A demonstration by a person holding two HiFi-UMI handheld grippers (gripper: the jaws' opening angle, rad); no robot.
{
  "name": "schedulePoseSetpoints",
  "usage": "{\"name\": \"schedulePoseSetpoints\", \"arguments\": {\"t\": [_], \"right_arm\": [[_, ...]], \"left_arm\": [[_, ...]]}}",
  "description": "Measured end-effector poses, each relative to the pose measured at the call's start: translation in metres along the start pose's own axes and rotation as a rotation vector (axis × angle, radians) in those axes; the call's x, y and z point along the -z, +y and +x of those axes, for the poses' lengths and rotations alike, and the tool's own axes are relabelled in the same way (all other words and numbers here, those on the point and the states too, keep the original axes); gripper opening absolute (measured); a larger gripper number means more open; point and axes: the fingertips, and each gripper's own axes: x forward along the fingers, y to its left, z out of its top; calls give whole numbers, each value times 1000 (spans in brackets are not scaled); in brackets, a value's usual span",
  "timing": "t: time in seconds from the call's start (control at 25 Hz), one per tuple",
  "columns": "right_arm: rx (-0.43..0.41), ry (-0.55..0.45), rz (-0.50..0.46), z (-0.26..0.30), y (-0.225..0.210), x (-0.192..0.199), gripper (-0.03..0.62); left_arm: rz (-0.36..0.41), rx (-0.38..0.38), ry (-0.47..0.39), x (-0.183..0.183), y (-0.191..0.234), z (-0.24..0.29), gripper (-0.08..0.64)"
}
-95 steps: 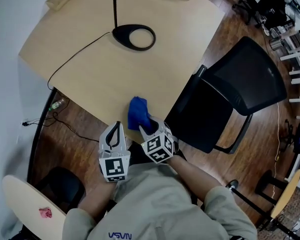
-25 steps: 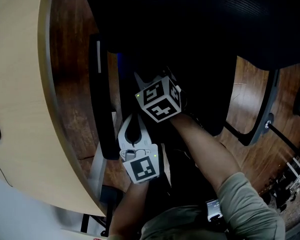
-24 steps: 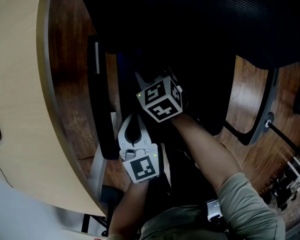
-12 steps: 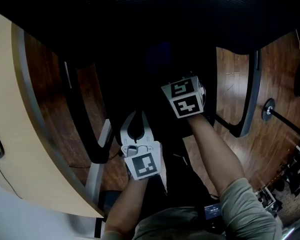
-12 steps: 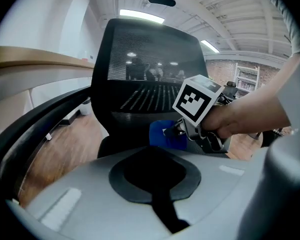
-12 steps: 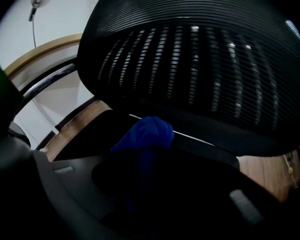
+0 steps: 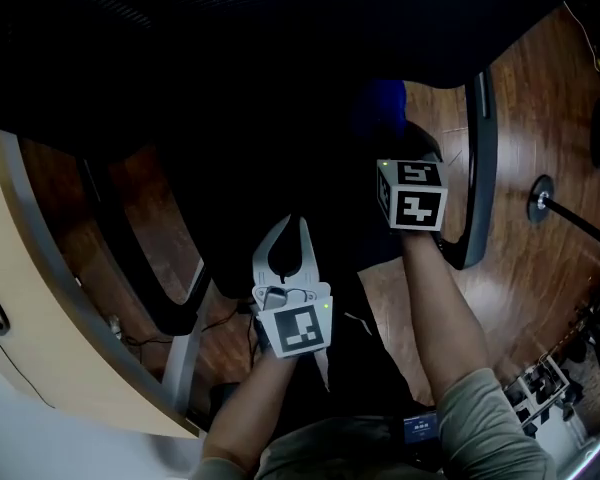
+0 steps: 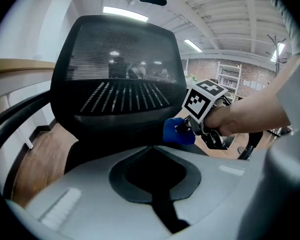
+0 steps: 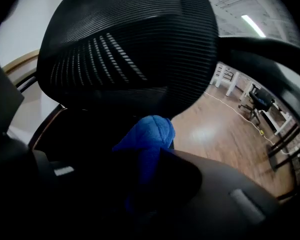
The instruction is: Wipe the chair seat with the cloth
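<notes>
The black chair seat point(image 7: 270, 148) lies below me, under the mesh backrest point(image 7: 280, 18). My right gripper point(image 7: 388, 138) is shut on a bunched blue cloth point(image 7: 380, 103) and holds it down at the seat's right side, near the right armrest point(image 7: 477, 168). The right gripper view shows the cloth point(image 9: 150, 134) standing up between the dark jaws, in front of the backrest point(image 9: 130, 49). My left gripper point(image 7: 292, 223) hovers over the seat's front with its jaws together and nothing in them. From it I see the cloth point(image 8: 177, 131) and the right gripper point(image 8: 187, 129).
A light wooden desk edge point(image 7: 20, 298) runs along the left. The left armrest point(image 7: 130, 258) stands between desk and seat. Brown wood floor point(image 7: 525, 98) lies to the right, with a round stand base point(image 7: 540, 198) on it.
The right gripper has carried the cloth across the seat from its left side to its right side. The left gripper has stayed near the seat's front.
</notes>
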Motion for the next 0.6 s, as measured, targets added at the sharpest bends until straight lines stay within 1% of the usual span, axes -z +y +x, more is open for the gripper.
{"name": "schedulePoseSetpoints", "arguments": {"t": [0.12, 0.32, 0.44, 0.52, 0.6], "right_arm": [[58, 18, 27, -1, -25, 16, 112], [46, 46, -4, 9, -26, 36, 110], [68, 44, -21, 11, -25, 36, 110], [86, 31, -44, 7, -20, 33, 110], [78, 1, -75, 2, -6, 25, 110]], "left_arm": [[3, 16, 5, 3, -12, 3, 5], [-15, 7, 18, 11, -18, 3, 5], [-40, -23, 18, 15, -11, -1, 5], [-64, -58, 12, 17, -1, -8, 5], [-105, -103, 0, 17, 12, -18, 5]]}}
